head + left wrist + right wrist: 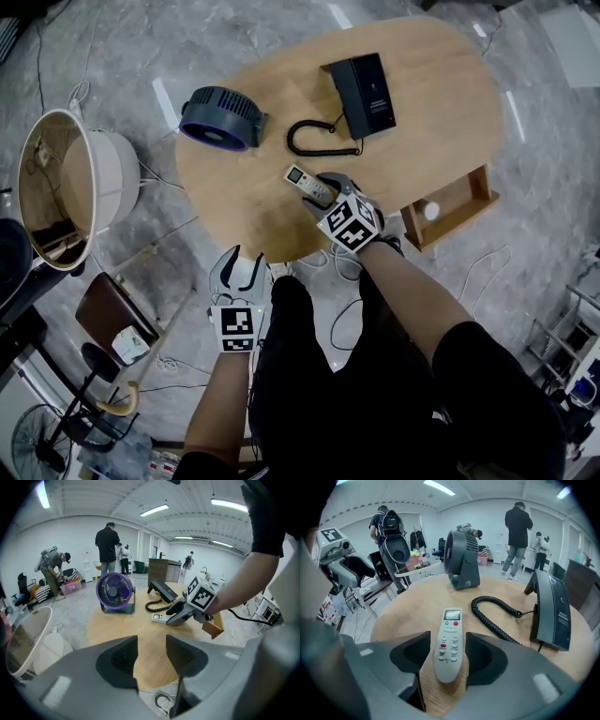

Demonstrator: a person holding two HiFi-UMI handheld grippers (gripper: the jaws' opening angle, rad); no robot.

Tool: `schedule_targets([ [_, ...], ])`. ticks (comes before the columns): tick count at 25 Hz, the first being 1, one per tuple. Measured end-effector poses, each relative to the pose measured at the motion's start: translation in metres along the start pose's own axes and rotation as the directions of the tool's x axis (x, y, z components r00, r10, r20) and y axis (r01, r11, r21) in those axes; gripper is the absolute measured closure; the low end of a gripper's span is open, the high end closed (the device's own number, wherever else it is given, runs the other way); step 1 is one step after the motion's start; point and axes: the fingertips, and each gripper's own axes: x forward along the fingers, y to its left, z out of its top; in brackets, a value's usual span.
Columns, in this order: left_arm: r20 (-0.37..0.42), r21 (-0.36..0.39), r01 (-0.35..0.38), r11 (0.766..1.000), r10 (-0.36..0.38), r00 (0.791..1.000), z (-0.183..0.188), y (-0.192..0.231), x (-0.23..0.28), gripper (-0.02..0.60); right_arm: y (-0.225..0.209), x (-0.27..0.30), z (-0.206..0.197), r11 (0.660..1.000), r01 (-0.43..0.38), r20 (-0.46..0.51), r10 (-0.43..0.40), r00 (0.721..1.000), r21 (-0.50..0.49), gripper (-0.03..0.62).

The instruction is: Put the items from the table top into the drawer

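A white remote point(307, 183) lies on the oval wooden table point(244, 202) near its front edge. My right gripper point(322, 190) is low over it, open, one jaw on each side of the remote point(450, 637) with a narrow gap at both. A black desk phone point(364, 93) with a coiled cord point(312, 141) and a blue fan point(221, 118) also stand on the table. The wooden drawer point(452, 208) is pulled out at the table's right side. My left gripper point(244, 262) hangs open and empty just off the table's front edge point(151, 644).
A large white round tub point(67, 184) stands on the floor to the left. Cables point(347, 314) trail on the floor under the table's front. Several people point(107, 545) stand or bend at the far end of the room.
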Motion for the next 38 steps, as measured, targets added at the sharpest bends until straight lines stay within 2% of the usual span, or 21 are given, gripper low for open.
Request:
schedule_targets([
  [3,0.009,-0.014,0.011,1.000,-0.010,1.000,-0.003,0.000,-0.005,0.391,0.000,0.007,-0.005,1.000,0.001,-0.037,-0.001,0.999,-0.003,0.362],
  [8,-0.002,-0.027,0.012,1.000,-0.012,1.000,-0.012,0.002,-0.009,0.391,0.000,0.008,-0.003,1.000,-0.021,-0.045,0.022,0.999,0.012,0.370],
  [16,-0.013,0.006,0.041,0.999,-0.041,0.999,0.002,-0.008,0.004,0.391,-0.008,-0.030,0.020,0.998,-0.023,0.072,0.019,0.997,0.063,0.372],
  [23,-0.027,0.073,0.094,0.993,-0.092,0.995,0.027,-0.043,0.027,0.391,-0.035,-0.090,0.015,0.989,0.010,0.191,-0.038,0.981,0.146,0.372],
  [30,-0.068,0.156,0.188,0.970,-0.180,0.981,0.055,-0.105,0.060,0.391,-0.083,-0.163,-0.029,0.963,0.091,0.244,-0.154,0.957,0.252,0.372],
  [38,-0.118,0.272,0.282,0.920,-0.259,0.959,0.097,-0.182,0.101,0.391,-0.152,-0.248,-0.120,0.885,0.211,0.223,-0.324,0.919,0.415,0.372],
])
